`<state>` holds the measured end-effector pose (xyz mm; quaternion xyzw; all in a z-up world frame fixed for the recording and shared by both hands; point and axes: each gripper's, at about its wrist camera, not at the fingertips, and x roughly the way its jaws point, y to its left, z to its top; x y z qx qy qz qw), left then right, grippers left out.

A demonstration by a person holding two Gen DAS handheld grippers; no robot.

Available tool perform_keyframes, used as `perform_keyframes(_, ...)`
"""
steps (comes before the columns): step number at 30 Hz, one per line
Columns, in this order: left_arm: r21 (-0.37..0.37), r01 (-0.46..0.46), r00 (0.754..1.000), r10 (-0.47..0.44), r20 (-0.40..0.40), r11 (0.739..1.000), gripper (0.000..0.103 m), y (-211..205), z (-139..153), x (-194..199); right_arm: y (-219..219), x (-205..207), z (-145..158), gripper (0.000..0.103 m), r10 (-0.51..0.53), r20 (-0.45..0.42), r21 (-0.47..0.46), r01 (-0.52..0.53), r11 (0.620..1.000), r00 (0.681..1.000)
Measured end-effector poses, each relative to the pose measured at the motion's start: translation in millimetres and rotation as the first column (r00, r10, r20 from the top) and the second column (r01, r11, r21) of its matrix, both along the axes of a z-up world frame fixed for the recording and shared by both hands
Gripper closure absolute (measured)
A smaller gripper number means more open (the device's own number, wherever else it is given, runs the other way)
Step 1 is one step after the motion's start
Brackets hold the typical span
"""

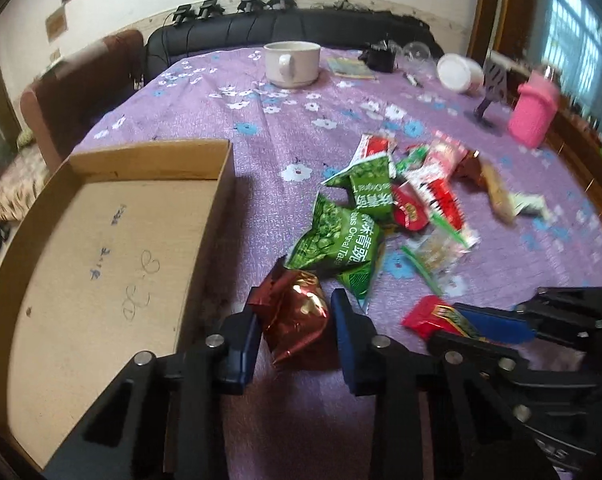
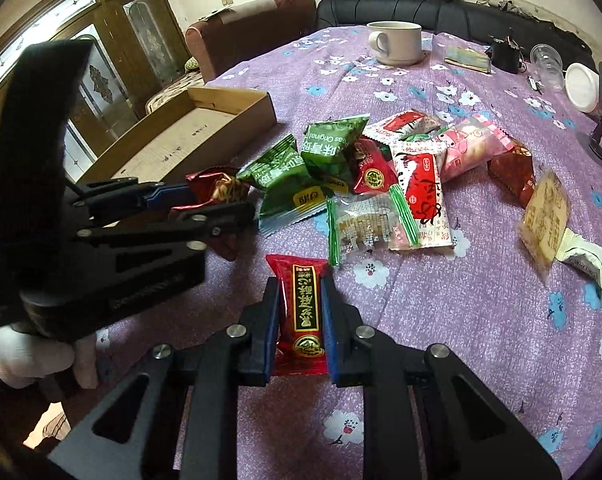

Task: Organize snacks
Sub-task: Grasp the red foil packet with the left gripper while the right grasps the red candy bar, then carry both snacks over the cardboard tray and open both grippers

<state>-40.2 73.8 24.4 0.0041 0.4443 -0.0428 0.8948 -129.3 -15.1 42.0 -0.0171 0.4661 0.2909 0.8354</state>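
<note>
Left tool (image 1: 295, 322) clamped on dark red foil packet (image 1: 297, 316); right tool (image 2: 299, 320) clamped on red snack bar (image 2: 303, 312) (cardboard box (image 1: 101, 240) at nine o'clock).

Green snack packet (image 1: 343, 240), just right of the cardboard box (image 1: 101, 240) — "Original Taste" in white, partly cut off, plus Chinese characters. Second green packet (image 2: 333, 142) beyond it — "Original" upside down. Blue scribbles inside the box, unreadable.

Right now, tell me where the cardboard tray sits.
In the left wrist view the cardboard tray lies at the left on the purple tablecloth, just left of the left gripper and its dark red foil packet.
</note>
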Motion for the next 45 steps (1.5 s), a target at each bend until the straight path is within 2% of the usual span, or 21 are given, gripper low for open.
perform_keyframes(5, -0.104, 0.018, 0.999, -0.013, 0.052, 0.994, 0.072, 11, 23, -28, -1, 0, -1, 0.081, -0.004, 0.009, 0.014, 0.004, 1.000, 1.000)
perform_keyframes(8, -0.185, 0.050, 0.994, -0.032, 0.102, 0.981, 0.071, 23, 38, -45, -3, 0, -2, 0.081, -0.019, 0.012, 0.042, 0.018, 0.999, 1.000)
perform_keyframes(9, -0.228, 0.069, 0.992, -0.042, 0.120, 0.971, 0.071, 27, 43, -49, -5, 0, -2, 0.081, -0.028, 0.010, 0.048, 0.028, 0.998, 1.000)
perform_keyframes(13, -0.413, 0.149, 0.977, -0.070, 0.200, 0.899, 0.071, 50, 60, -63, -17, -5, 2, 0.081, -0.079, -0.019, 0.107, 0.081, 0.991, 0.997)
perform_keyframes(16, -0.459, 0.151, 0.973, -0.048, 0.228, 0.875, 0.071, 65, 66, -71, -25, -13, 7, 0.081, -0.103, -0.053, 0.165, 0.111, 0.980, 0.993)
perform_keyframes(20, -0.464, 0.091, 0.971, 0.025, 0.237, 0.881, 0.071, 92, 66, -81, -27, -23, 23, 0.082, -0.091, -0.084, 0.258, 0.110, 0.960, 0.992)
perform_keyframes(23, -0.458, 0.015, 0.970, 0.097, 0.221, 0.889, 0.071, 118, 62, -89, -10, -26, 38, 0.081, -0.040, -0.087, 0.296, 0.064, 0.953, 0.995)
perform_keyframes(27, -0.408, -0.110, 0.963, 0.199, 0.181, 0.906, 0.072, 153, 51, -99, 33, -27, 50, 0.081, 0.069, -0.109, 0.330, -0.029, 0.943, 0.992)
perform_keyframes(30, -0.390, -0.204, 0.951, 0.276, 0.137, 0.898, 0.071, 180, 39, -102, 72, -27, 53, 0.081, 0.143, -0.131, 0.338, -0.091, 0.937, 0.981)
perform_keyframes(35, -0.366, -0.296, 0.931, 0.352, 0.095, 0.882, 0.071, 210, 28, -102, 138, -28, 50, 0.081, 0.229, -0.139, 0.302, -0.179, 0.936, 0.963)
perform_keyframes(41, -0.365, -0.328, 0.923, 0.378, 0.073, 0.871, 0.068, 220, 20, -104, 200, -26, 27, 0.081, 0.267, -0.161, 0.221, -0.229, 0.948, 0.950)
perform_keyframes(43, -0.375, -0.331, 0.919, 0.386, 0.079, 0.866, 0.062, 222, 21, -106, 210, -25, 19, 0.081, 0.262, -0.167, 0.202, -0.227, 0.953, 0.951)
perform_keyframes(45, -0.387, -0.333, 0.914, 0.395, 0.090, 0.860, 0.059, 226, 24, -111, 218, -29, 18, 0.080, 0.252, -0.135, 0.173, -0.228, 0.958, 0.958)
